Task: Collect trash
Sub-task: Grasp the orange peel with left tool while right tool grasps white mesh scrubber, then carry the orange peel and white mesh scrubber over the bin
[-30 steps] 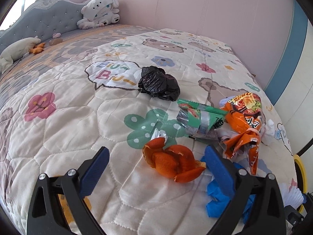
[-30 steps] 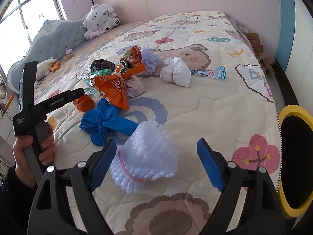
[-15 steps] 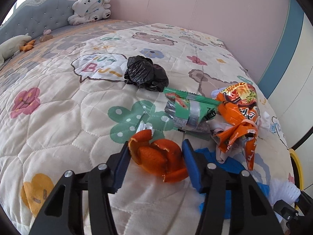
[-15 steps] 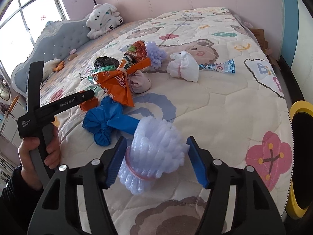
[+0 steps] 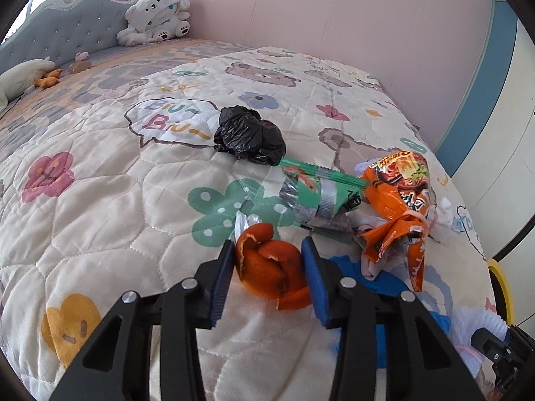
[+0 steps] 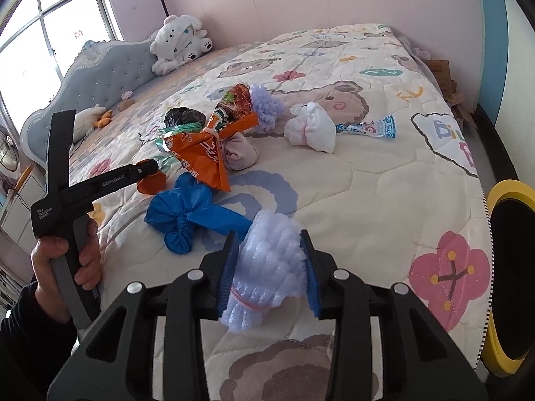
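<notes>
As your jaws have just been closing, your left gripper pinches the orange peel on the bed, and your right gripper squeezes the foam net near the bed's edge. Beyond: blue bag, orange wrapper, black bag.

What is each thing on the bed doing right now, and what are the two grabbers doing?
Left gripper: jaws just closed, clamped on orange peel.
Right gripper: jaws just closed, clamped on foam net.
Black bag: crumpled, lying loose.
Orange noodle packet: crumpled, torn open.
Blue bag: knotted, lying flat.
White bundle: tied, untouched.
</notes>
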Demonstrator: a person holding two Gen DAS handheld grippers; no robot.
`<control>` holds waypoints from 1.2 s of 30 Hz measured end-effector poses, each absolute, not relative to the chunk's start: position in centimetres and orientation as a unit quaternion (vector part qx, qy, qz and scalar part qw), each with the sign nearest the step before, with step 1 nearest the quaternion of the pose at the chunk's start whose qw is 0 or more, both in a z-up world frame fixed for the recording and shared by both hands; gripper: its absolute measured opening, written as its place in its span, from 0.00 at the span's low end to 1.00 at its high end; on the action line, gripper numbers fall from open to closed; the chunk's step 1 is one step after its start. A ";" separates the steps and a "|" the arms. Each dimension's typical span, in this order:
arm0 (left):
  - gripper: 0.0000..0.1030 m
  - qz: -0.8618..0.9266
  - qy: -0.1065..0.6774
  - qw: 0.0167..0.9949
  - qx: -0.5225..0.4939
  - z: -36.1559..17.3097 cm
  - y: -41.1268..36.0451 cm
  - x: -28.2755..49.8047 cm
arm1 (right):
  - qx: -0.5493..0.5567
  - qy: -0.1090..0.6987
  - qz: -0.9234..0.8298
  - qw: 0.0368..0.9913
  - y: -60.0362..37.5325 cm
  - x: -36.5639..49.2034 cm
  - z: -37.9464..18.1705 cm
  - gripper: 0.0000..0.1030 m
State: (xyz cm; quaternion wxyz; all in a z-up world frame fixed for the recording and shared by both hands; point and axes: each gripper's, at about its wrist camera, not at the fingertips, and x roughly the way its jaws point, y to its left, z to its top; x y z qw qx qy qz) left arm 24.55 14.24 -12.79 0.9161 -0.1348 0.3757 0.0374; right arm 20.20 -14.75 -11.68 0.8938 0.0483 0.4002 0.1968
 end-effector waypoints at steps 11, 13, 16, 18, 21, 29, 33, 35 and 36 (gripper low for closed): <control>0.37 0.041 0.350 0.926 -0.133 -9.8 14.8 22.0 | 0.067 0.380 0.209 0.898 -15.9 19.2 -9.8 0.33; 0.37 0.042 0.346 0.928 -0.131 -9.2 14.7 21.5 | 0.069 0.376 0.214 0.899 -16.0 18.8 -9.2 0.33; 0.37 0.042 0.342 0.930 -0.126 -8.4 14.5 21.0 | 0.069 0.366 0.218 0.902 -16.3 18.3 -8.2 0.33; 0.37 0.041 0.338 0.933 -0.120 -7.9 14.3 20.6 | 0.072 0.361 0.220 0.903 -16.6 18.1 -7.5 0.33; 0.37 0.039 0.337 0.934 -0.114 -7.3 13.7 20.2 | 0.074 0.352 0.219 0.907 -17.3 17.9 -6.5 0.33; 0.37 0.020 0.333 0.937 -0.100 -6.1 11.5 19.6 | 0.082 0.335 0.211 0.915 -19.4 17.9 -4.6 0.33; 0.37 0.012 0.332 0.939 -0.093 -5.6 10.1 19.5 | 0.088 0.330 0.204 0.917 -20.7 18.1 -3.9 0.33; 0.37 0.006 0.332 0.939 -0.091 -5.3 9.5 19.6 | 0.094 0.329 0.200 0.918 -21.7 18.1 -3.7 0.33; 0.37 0.002 0.332 0.939 -0.091 -5.1 9.1 19.7 | 0.096 0.328 0.198 0.918 -22.0 18.1 -3.6 0.33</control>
